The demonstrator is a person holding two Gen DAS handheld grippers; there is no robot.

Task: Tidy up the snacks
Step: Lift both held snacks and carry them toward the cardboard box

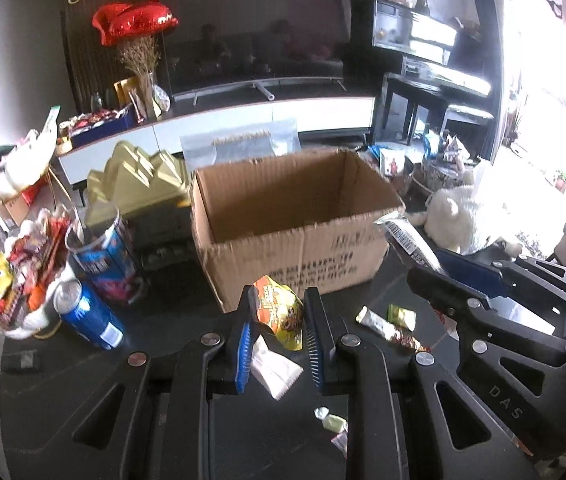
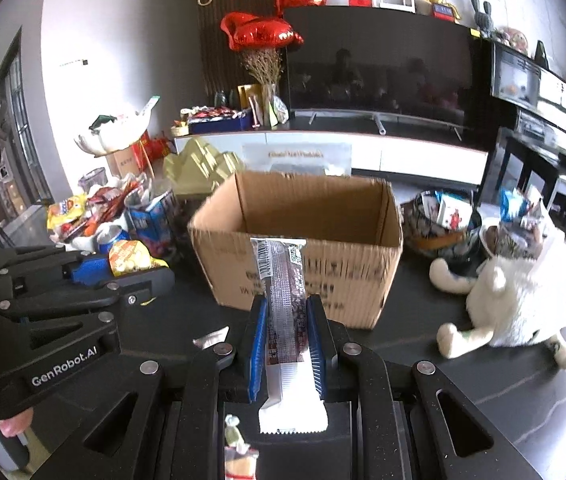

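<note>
The left gripper is clamped on a yellow-and-orange pouch, held above the dark table just short of the open box. The right gripper is clamped on a long silver bar, whose top end stands before the box's near wall.

Only the left wrist view shows what lies on the table between the grippers and the box: a white sachet under the left fingers, a foil stick, a small green sweet beside it, and a twisted candy nearer the camera. It also shows a blue can by the table's left edge, next to a heap of snacks. The right wrist view alone shows the whole of a white plush toy at the table's right edge and a bowl of packets behind it.

Readable writing: "GenRobot.AI" on the left gripper's body in the right wrist view, "DAS" on the right gripper's body in the left wrist view. Print on the box and the bar's label is too blurred to read.
</note>
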